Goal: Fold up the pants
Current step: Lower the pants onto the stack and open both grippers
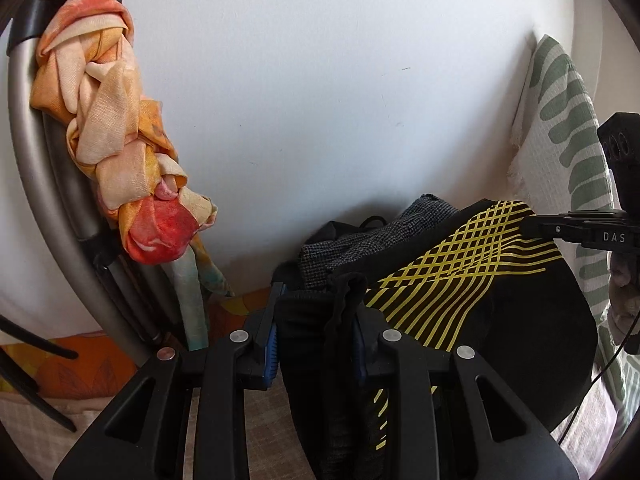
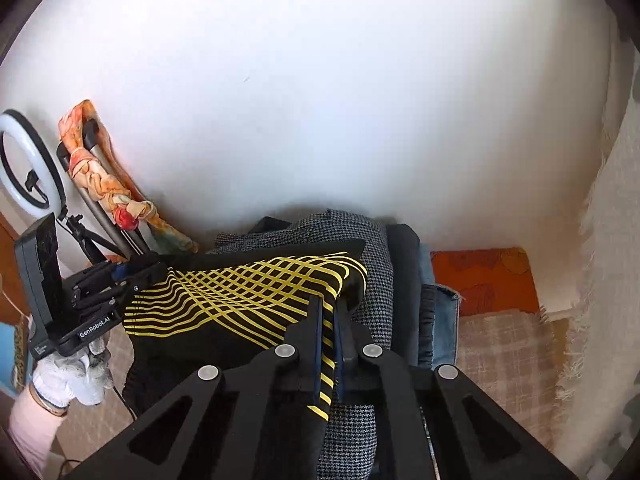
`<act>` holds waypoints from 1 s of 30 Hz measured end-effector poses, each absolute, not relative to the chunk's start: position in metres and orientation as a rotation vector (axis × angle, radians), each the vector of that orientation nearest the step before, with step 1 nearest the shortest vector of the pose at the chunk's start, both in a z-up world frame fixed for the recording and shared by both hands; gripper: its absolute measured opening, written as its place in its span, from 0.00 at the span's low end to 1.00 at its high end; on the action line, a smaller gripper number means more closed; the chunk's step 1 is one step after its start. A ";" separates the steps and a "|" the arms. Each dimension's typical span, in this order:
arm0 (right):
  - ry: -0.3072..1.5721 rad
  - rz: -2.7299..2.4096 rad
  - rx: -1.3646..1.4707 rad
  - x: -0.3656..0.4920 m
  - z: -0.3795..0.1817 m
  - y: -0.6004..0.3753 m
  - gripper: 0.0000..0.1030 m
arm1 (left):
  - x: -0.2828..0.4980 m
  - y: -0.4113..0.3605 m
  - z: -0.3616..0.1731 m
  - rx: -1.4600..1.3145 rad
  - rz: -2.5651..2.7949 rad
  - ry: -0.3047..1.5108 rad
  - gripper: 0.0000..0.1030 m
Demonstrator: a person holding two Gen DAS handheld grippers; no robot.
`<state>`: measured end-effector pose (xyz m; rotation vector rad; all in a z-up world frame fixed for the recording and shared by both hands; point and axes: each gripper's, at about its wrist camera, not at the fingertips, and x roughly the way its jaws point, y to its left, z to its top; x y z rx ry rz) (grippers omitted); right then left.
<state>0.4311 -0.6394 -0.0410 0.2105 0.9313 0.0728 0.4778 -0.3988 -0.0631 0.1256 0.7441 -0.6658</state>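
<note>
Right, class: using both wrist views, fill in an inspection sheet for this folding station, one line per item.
Surface: checked beige cloth with an orange patterned cover behind it.
Job's things: black pants with yellow lines, held up between both grippers.
Clutter: pile of folded clothes, houndstooth piece on top; twisted orange scarf on a grey stand.
Grippers: left gripper shut on the pants; right gripper shut on the pants.
Cables: thin black cable at the right.
Surroundings: white wall; ring light; green-striped towel.

black pants (image 2: 240, 292) with yellow crossing lines; grey houndstooth garment (image 2: 372, 248).
</note>
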 end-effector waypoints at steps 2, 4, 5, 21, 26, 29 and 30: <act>0.891 0.073 0.122 0.430 -0.021 -0.631 0.01 | 0.474 -0.398 -0.055 0.132 -0.655 0.702 0.26; 0.858 0.069 0.073 0.438 -0.006 -0.630 0.01 | 0.473 -0.401 -0.049 0.129 -0.641 0.672 0.26; 0.853 0.065 0.058 0.444 -0.002 -0.631 0.01 | 0.475 -0.405 -0.048 0.138 -0.626 0.665 0.26; 0.910 0.027 0.252 0.388 -0.033 -0.658 0.33 | 0.477 -0.402 -0.043 0.225 -0.521 0.621 0.41; 0.973 0.051 0.408 0.330 -0.049 -0.651 0.37 | 0.448 -0.387 -0.032 0.228 -0.587 0.637 0.45; 0.984 0.047 0.409 0.316 -0.055 -0.637 0.38 | 0.425 -0.374 -0.030 0.227 -0.627 0.667 0.45; 0.969 0.030 0.365 0.313 -0.052 -0.631 0.38 | 0.416 -0.371 -0.029 0.231 -0.636 0.670 0.45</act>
